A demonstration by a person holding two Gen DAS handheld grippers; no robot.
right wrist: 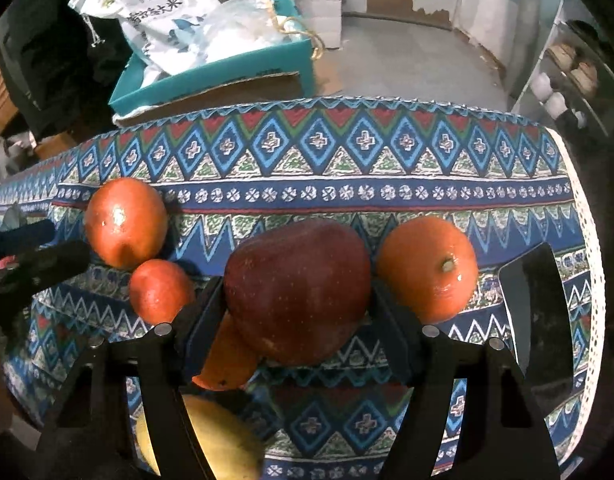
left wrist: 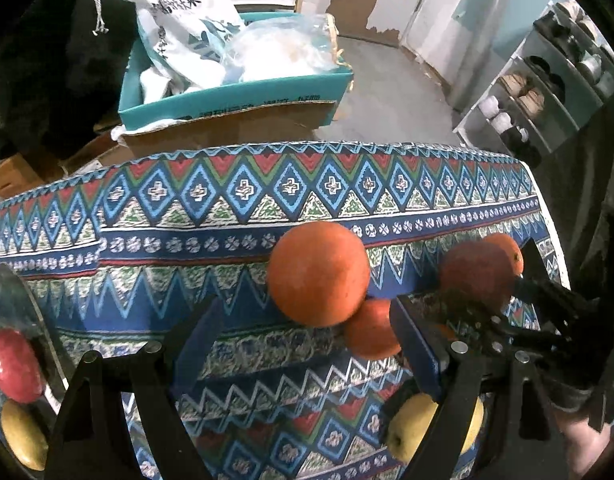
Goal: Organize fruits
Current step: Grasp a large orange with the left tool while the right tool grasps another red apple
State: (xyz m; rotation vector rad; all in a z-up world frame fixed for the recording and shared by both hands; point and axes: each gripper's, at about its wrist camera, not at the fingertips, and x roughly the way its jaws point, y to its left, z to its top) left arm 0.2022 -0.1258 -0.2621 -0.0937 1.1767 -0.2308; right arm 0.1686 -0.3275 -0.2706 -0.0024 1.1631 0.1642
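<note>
My right gripper (right wrist: 297, 304) is shut on a dark red apple (right wrist: 299, 292), its blue pads against both sides. Around it on the patterned cloth lie a large orange (right wrist: 125, 222), a small orange (right wrist: 159, 290), another orange (right wrist: 427, 266), a carrot (right wrist: 227, 360) and a yellow fruit (right wrist: 223, 440). My left gripper (left wrist: 303, 340) is open and empty, just behind a large orange (left wrist: 318, 274) and a small orange (left wrist: 371, 332). A yellow fruit (left wrist: 415, 428) lies under its right finger. A glass plate (left wrist: 11, 300) at far left holds a red apple (left wrist: 15, 366) and a yellow fruit (left wrist: 23, 436).
The table has a patterned blue cloth (left wrist: 227, 208) with its far edge close beyond the fruit. A dark cleaver blade (right wrist: 535, 320) lies at the right. Behind the table stands a teal box (left wrist: 235, 92) with bags. A shoe rack (left wrist: 547, 92) stands at the right.
</note>
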